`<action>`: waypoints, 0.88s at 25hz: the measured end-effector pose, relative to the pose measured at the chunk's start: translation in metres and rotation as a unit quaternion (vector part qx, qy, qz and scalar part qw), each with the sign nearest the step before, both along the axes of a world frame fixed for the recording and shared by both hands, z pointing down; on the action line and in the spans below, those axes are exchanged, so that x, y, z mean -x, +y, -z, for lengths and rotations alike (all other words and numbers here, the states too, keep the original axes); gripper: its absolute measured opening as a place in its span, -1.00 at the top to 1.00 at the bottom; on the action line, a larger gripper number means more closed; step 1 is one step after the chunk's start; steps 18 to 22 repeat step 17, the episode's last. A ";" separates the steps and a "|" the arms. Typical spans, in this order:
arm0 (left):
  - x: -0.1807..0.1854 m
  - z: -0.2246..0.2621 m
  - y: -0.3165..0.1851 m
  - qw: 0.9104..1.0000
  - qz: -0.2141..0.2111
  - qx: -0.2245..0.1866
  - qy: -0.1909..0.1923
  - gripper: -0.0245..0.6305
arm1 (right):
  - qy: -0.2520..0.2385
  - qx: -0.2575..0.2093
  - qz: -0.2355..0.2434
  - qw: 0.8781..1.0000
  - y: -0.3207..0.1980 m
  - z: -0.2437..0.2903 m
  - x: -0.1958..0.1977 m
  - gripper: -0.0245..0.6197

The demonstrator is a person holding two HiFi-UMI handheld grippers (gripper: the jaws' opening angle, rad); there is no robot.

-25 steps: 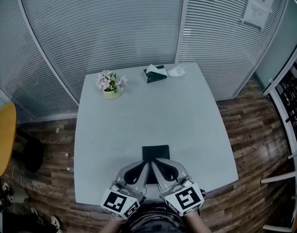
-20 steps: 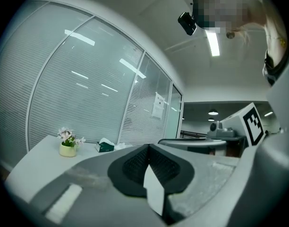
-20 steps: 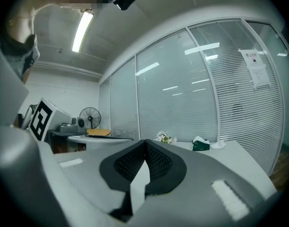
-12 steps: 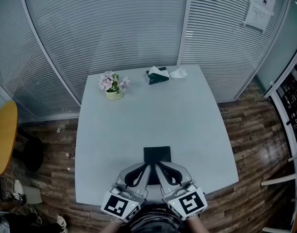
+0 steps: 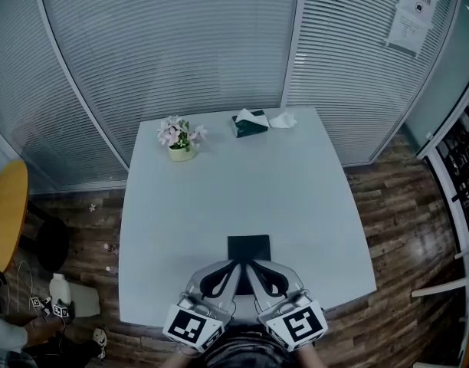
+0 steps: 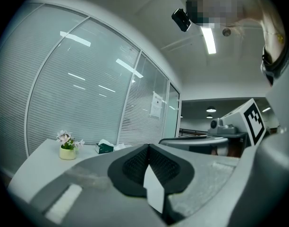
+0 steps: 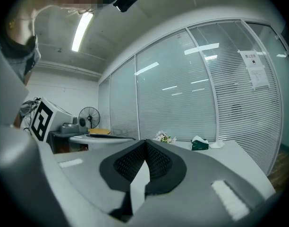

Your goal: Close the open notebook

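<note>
So the small dark flat square notebook [image 5: 248, 248] is lying near the front edge of the pale white table [image 5: 296, 198], right ahead of both grippers. The left gripper [image 5: 234, 266] and right gripper [image 5: 250, 266] are pointing at its near edge, side by side, and both have their jaws pressed together with nothing in them.

I'm guessing the notebook is light, with a thin bendy cover, and it'll probably be skating around on that smooth tabletop. I'd be lifting the cover by its free edge while the other gripper pins the rest, though I can't tell which side the spine is on, or even whether it's lying open.

Only the head view is showing the notebook. The left gripper [image 6: 148, 148] and right gripper [image 7: 144, 143] views are looking over it, giving the closed pads up close. They're also catching the little pot of pink flowers [image 5: 178, 138] and the dark green tissue box [image 5: 250, 123] at the far end.
</note>
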State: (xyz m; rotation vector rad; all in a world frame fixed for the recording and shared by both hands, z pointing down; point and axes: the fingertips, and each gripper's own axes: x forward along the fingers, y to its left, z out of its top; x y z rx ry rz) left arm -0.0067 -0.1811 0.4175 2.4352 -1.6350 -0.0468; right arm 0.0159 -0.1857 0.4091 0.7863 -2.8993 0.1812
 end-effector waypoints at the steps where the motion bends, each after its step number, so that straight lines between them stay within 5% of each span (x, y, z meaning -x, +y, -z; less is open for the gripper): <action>1: 0.000 0.000 0.000 1.000 -0.001 -0.001 -0.002 0.91 | -0.001 -0.001 0.000 1.000 0.000 0.000 0.000 0.93; 22: 0.002 -0.006 -0.004 1.000 -0.003 0.002 -0.012 0.91 | 0.011 0.004 0.000 1.000 -0.004 -0.005 0.002 0.93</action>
